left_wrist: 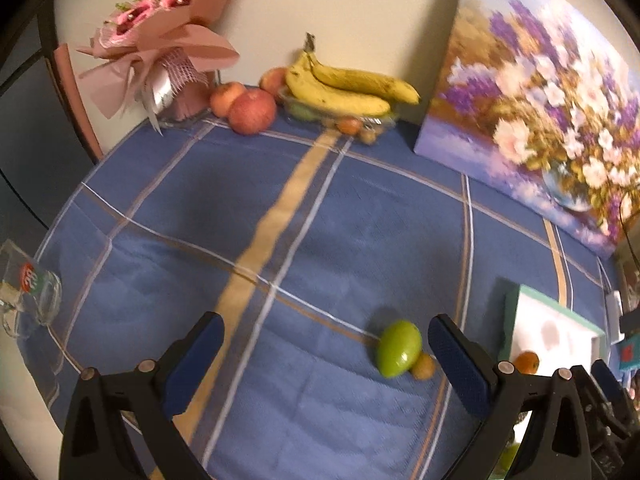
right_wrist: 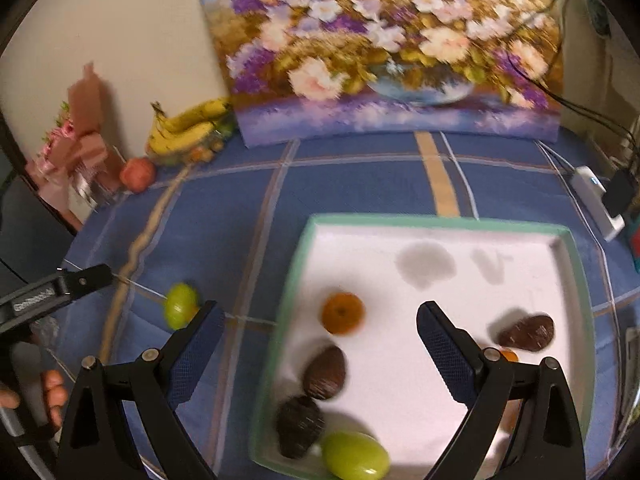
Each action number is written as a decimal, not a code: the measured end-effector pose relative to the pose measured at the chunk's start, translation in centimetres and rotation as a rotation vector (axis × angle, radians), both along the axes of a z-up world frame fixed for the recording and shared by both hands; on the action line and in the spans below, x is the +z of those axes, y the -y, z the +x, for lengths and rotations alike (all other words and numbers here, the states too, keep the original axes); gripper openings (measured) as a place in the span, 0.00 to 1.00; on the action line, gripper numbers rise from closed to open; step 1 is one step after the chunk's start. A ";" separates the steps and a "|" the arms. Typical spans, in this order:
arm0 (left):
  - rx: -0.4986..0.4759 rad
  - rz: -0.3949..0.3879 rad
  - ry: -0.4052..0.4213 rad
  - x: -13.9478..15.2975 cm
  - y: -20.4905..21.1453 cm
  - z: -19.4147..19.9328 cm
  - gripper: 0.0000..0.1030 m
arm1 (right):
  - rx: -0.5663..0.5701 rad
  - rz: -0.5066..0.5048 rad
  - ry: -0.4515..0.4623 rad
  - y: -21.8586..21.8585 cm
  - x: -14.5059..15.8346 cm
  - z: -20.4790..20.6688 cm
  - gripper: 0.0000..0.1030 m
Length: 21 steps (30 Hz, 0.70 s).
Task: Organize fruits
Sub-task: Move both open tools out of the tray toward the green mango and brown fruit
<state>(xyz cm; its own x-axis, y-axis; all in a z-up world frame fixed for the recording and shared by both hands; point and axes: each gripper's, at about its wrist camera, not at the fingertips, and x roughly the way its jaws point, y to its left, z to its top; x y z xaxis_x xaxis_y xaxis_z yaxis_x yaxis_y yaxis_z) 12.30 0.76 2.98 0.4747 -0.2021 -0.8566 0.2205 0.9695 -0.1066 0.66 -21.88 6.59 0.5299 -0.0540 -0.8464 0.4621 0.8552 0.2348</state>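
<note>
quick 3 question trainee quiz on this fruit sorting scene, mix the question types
1. True or false: the left gripper is shut on the green fruit.
2. Which fruit lies in the tray? A) orange B) bananas C) red apple
3. Fill in: the bananas rest on a ___ near the wall.

Key: 1 false, both grippers are open; 2 A; 3 clear dish.

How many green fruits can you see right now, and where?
2. One green fruit lies on the blue tablecloth, left of the tray; another green fruit sits in the tray's near-left corner. More may be hidden in the far fruit bowl.
</note>
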 end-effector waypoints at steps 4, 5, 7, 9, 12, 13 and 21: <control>0.011 -0.005 0.000 0.7 -1.0 1.4 1.00 | 0.034 -0.026 0.032 -0.8 1.2 1.6 0.94; 0.009 -0.001 0.002 0.8 -1.1 1.6 1.00 | 0.042 -0.027 0.039 -1.1 1.4 2.2 0.94; -0.003 0.011 -0.002 0.6 -1.1 2.1 1.00 | 0.057 -0.029 0.045 -1.4 1.6 2.9 0.94; -0.011 0.004 -0.011 0.5 -1.0 2.5 1.00 | 0.086 -0.040 0.064 -2.0 1.9 3.8 0.94; -0.004 -0.031 -0.038 0.2 -1.0 3.3 1.00 | 0.135 -0.059 0.083 -3.1 2.1 5.2 0.82; 0.008 -0.036 -0.046 0.1 -1.1 3.5 1.00 | 0.148 -0.062 0.081 -3.4 2.0 5.6 0.77; 0.004 -0.050 -0.100 -1.2 -1.0 4.9 0.99 | 0.249 -0.022 0.020 -6.1 -0.2 8.7 0.56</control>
<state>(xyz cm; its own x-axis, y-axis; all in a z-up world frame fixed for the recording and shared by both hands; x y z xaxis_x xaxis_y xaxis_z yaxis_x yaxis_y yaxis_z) 17.24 1.75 1.80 0.3882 -0.2441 -0.8887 0.2027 0.9633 -0.1760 9.39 -15.82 6.39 0.5460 0.0617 -0.8355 0.2318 0.9472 0.2215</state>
